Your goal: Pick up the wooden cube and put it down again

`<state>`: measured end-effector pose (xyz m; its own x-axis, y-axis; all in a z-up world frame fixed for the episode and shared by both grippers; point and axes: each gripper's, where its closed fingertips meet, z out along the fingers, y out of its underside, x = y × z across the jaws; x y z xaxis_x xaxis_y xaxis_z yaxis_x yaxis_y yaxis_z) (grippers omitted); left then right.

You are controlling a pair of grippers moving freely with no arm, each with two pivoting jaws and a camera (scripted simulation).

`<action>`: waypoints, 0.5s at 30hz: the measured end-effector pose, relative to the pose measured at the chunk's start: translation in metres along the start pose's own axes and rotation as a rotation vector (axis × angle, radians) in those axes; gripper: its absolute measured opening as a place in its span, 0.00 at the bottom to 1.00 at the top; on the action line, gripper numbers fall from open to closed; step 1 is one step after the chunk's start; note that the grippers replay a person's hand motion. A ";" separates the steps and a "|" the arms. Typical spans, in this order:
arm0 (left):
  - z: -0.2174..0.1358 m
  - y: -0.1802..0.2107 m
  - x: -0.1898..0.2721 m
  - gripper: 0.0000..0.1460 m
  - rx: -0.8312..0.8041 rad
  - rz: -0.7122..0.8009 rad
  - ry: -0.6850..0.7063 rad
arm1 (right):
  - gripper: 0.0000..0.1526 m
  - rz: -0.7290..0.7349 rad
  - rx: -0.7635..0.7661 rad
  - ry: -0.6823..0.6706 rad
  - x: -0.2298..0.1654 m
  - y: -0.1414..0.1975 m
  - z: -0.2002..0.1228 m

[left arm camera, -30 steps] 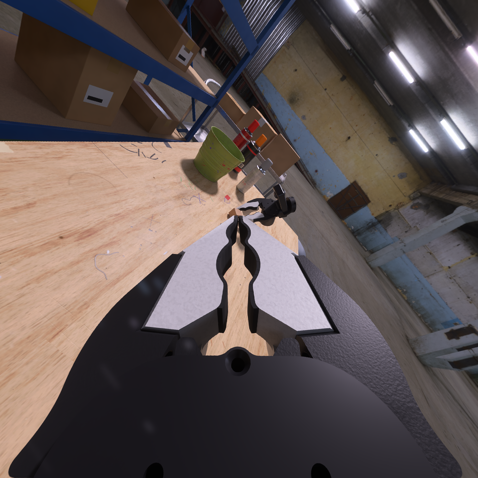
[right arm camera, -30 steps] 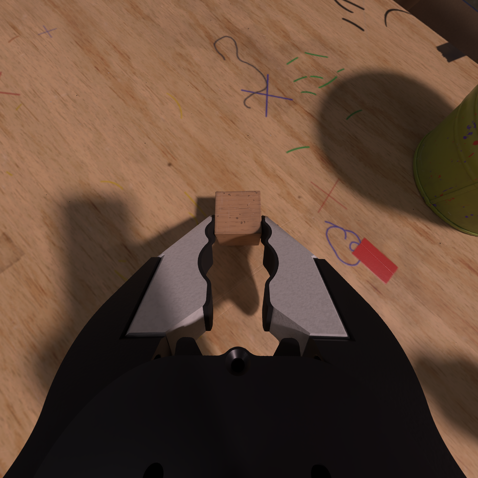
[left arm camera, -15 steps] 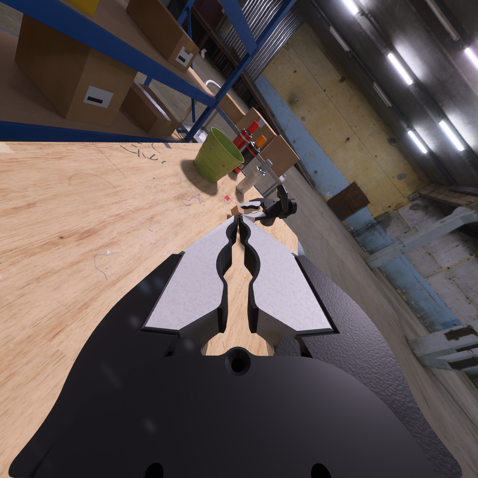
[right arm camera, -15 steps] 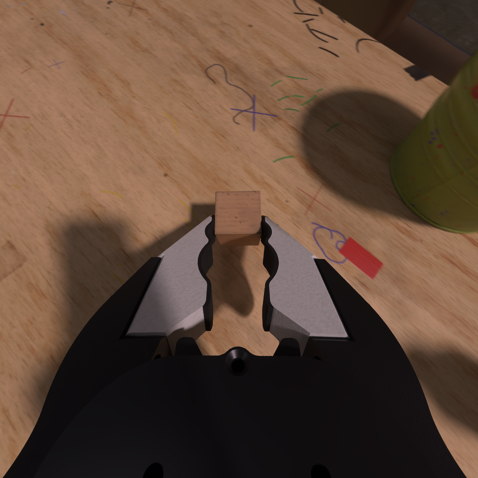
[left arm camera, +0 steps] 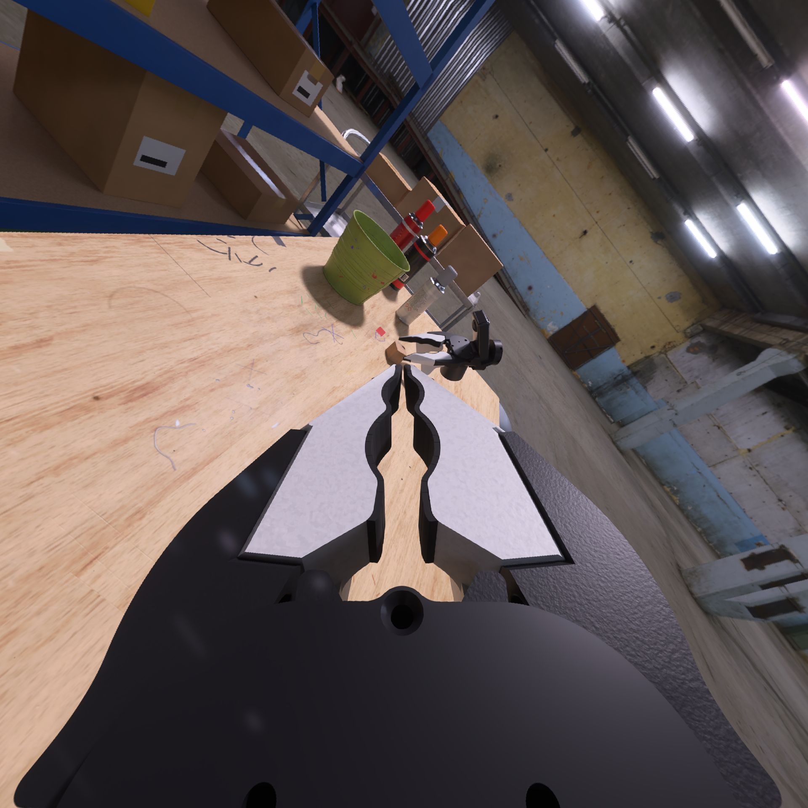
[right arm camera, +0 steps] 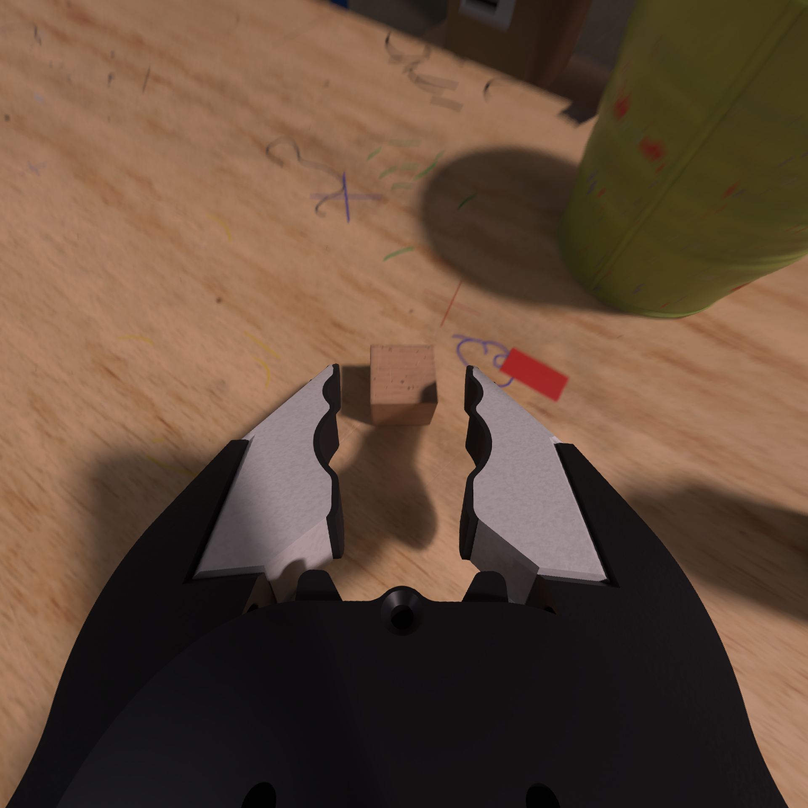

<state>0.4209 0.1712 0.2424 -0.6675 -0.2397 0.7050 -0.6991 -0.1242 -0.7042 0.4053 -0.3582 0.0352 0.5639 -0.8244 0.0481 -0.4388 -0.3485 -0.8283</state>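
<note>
So, near end first: the right gripper [right arm camera: 402, 371] is seen with its two fingers [right arm camera: 301, 419] spread apart, a clear gap left on each side of the one wooden cube [right arm camera: 401, 380]. The cube is sat flat on the bench [right arm camera: 131, 284] right between the fingertips, touched by neither. No long axis can be picked out on it, since it's a cube; its top face is turned up and one side face is turned back toward the camera, edges roughly squared up with the fingers.

Just right of the cube, one small red rectangle [right arm camera: 534, 374] is laid flat on the bench, angled, next to a blue scribble. Farther back and to the right, one green bucket [right arm camera: 699, 175] is stood upright, speckled with red paint, with its round shadow cast toward the cube. Pen marks are scattered all over the wood.

From the left wrist view, the left gripper [left arm camera: 402, 371] is seen with fingers brought nearly together, only a sliver of gap at the tips and nothing held. Past those tips the cube [left arm camera: 395, 352] can be made out at the right gripper's [left arm camera: 409, 348] fingertips. Beyond that is the bucket [left arm camera: 365, 262], then three bottles bunched behind it: one red-capped [left arm camera: 411, 225], one orange-capped [left arm camera: 430, 242], and one pale one [left arm camera: 419, 299] lying over. Cardboard boxes [left arm camera: 118, 113] are stacked on blue shelving [left arm camera: 183, 57] at the very back.
</note>
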 end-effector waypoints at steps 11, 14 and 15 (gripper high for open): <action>-0.083 -0.013 -0.010 0.05 0.006 0.192 -0.301 | 0.66 -0.141 0.484 -0.168 -0.146 -0.181 -0.037; -0.119 -0.004 -0.036 0.08 -0.087 0.316 -0.560 | 0.66 -0.244 0.482 -0.243 -0.209 -0.210 -0.025; -0.128 0.000 -0.045 0.09 -0.125 0.347 -0.632 | 0.66 -0.273 0.490 -0.278 -0.230 -0.219 -0.022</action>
<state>0.4181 0.3053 0.2210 -0.6068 -0.7599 0.2332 -0.5236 0.1614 -0.8365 0.3563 -0.1025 0.2179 0.8004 -0.5644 0.2020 0.0818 -0.2310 -0.9695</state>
